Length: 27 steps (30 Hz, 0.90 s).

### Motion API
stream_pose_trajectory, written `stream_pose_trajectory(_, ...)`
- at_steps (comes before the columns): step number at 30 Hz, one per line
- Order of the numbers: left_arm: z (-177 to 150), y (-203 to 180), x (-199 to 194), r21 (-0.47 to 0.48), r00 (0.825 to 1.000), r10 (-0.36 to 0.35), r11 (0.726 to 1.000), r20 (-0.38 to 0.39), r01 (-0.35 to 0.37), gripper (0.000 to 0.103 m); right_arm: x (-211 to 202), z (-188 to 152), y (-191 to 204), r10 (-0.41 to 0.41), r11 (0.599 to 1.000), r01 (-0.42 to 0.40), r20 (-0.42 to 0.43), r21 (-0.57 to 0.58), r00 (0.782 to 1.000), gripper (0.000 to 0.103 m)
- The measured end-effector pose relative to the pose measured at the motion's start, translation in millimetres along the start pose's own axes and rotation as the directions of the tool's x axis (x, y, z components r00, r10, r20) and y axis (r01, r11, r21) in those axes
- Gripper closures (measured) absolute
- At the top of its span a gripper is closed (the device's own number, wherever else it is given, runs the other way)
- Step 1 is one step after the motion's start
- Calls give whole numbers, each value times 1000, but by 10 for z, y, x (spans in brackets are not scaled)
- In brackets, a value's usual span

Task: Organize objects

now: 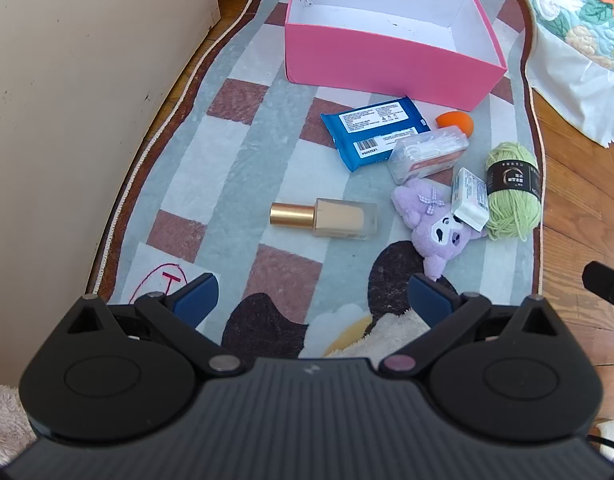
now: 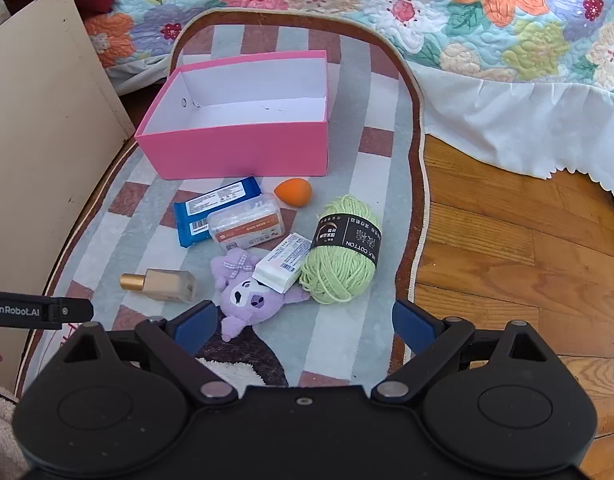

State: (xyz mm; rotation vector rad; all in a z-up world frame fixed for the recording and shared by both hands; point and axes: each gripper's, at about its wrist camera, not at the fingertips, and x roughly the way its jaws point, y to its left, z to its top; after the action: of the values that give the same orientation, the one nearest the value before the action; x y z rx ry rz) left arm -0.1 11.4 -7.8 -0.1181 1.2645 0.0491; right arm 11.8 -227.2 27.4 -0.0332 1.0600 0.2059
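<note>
An empty pink box (image 1: 387, 60) (image 2: 243, 152) stands on the checked rug. In front of it lie a blue wipes pack (image 1: 367, 132) (image 2: 211, 208), a clear swab box (image 1: 427, 154) (image 2: 247, 224), an orange sponge (image 1: 455, 122) (image 2: 293, 192), a foundation bottle (image 1: 327, 218) (image 2: 163, 284), a purple plush (image 1: 435, 224) (image 2: 247, 292), a small white box (image 1: 471, 198) (image 2: 285, 262) and green yarn (image 1: 513, 190) (image 2: 343, 248). My left gripper (image 1: 313, 300) is open and empty, short of the bottle. My right gripper (image 2: 303, 324) is open and empty, just short of the plush.
A beige panel (image 1: 67, 100) (image 2: 39, 160) stands at the left of the rug (image 1: 243, 184) (image 2: 347, 340). A floral quilt (image 2: 467, 20) (image 1: 579, 8) hangs at the back and right. Wood floor (image 2: 527, 260) lies to the right. The left gripper's side (image 2: 39, 311) shows in the right wrist view.
</note>
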Motion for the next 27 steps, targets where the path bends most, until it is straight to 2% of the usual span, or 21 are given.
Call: stream_pose_trajectory(27, -16, 8, -33, -34, 1000, -8, 999, -6, 8, 0, -12, -29, -49, 5, 1000, -5, 1, 12, 1000, 6)
